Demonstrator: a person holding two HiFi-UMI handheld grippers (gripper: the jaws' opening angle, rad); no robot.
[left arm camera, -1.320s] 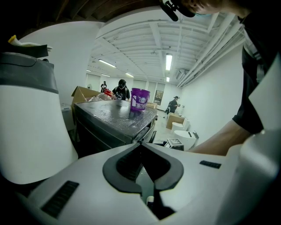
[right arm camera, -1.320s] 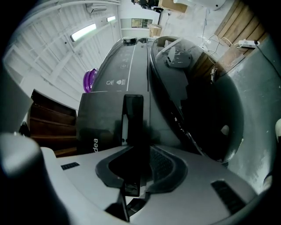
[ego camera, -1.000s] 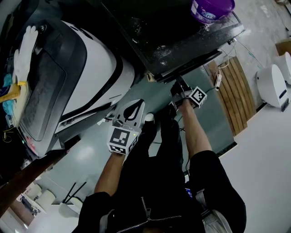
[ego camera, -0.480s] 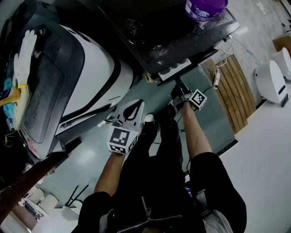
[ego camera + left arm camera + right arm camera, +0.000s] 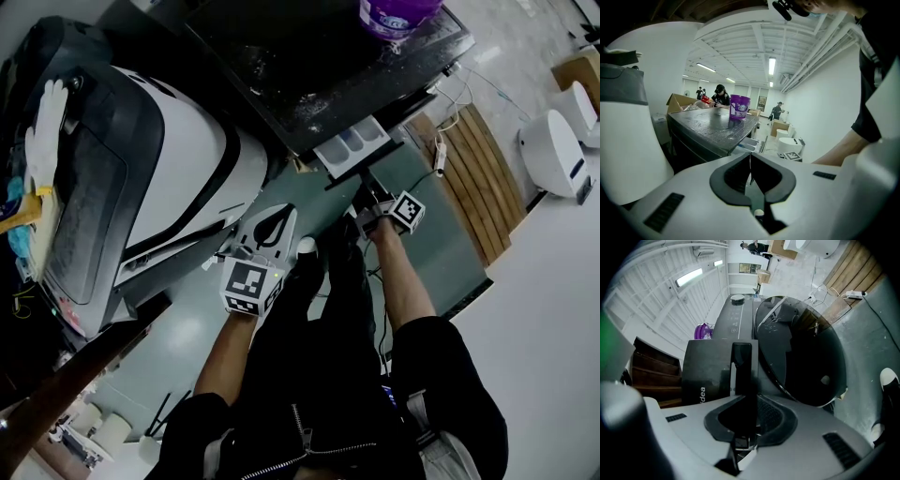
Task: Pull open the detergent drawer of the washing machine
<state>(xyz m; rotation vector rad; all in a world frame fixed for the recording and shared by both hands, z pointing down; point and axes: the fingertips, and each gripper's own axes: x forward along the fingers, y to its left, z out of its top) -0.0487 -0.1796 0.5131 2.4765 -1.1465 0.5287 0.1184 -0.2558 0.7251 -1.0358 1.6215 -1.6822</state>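
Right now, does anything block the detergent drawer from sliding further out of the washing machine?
Nothing visible does. The right gripper is shut on the front of the detergent drawer, which is partly out with open space ahead; the left gripper hangs aside.

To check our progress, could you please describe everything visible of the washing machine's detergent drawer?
The detergent drawer stands partly pulled out of the dark washing machine, just under its top. The tray looks like pale grey plastic and is split into at least two open compartments with bluish insides. The front panel is dark and narrow. The right gripper is shut on that panel, as the right gripper view shows.
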